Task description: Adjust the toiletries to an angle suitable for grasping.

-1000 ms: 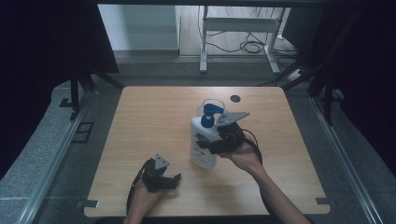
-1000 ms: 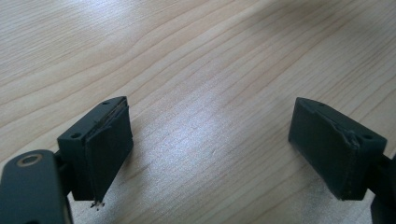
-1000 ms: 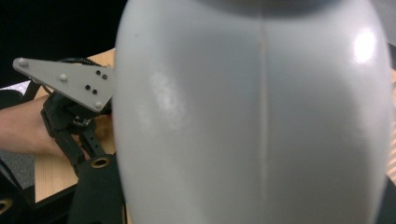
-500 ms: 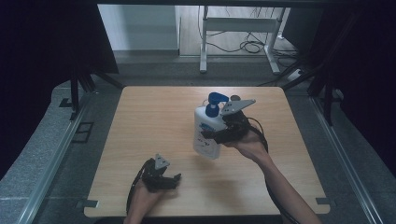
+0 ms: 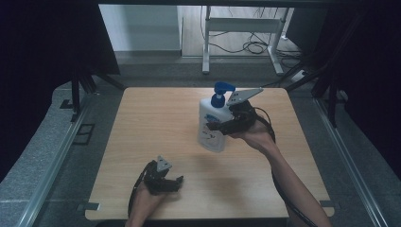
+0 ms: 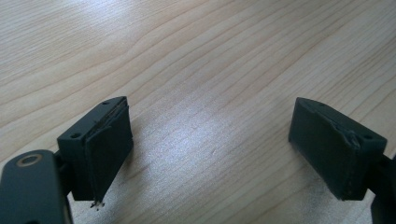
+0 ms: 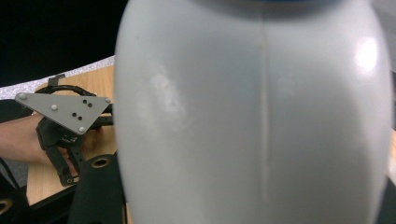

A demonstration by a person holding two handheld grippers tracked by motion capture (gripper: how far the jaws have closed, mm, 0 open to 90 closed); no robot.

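A white pump bottle (image 5: 209,126) with a blue pump head (image 5: 221,91) hangs tilted above the middle right of the wooden table (image 5: 151,118). My right gripper (image 5: 221,128) is shut on the bottle's body from the right side. In the right gripper view the bottle (image 7: 252,116) is very close, with one black finger (image 7: 98,191) showing at its lower left. My left gripper (image 5: 176,182) rests near the table's front edge. Its jaws stand wide apart over bare wood (image 6: 210,154) with nothing between them. The right gripper view shows the left gripper (image 7: 65,126) farther off.
A white desk frame (image 5: 236,23) and loose cables (image 5: 250,46) lie on the floor beyond the table's far edge. Metal rails (image 5: 61,142) run along both sides of the table. Dark curtains close in left and right.
My right gripper has lifted the bottle off the table and carried it slightly to the far right. The left gripper has stayed where it was.
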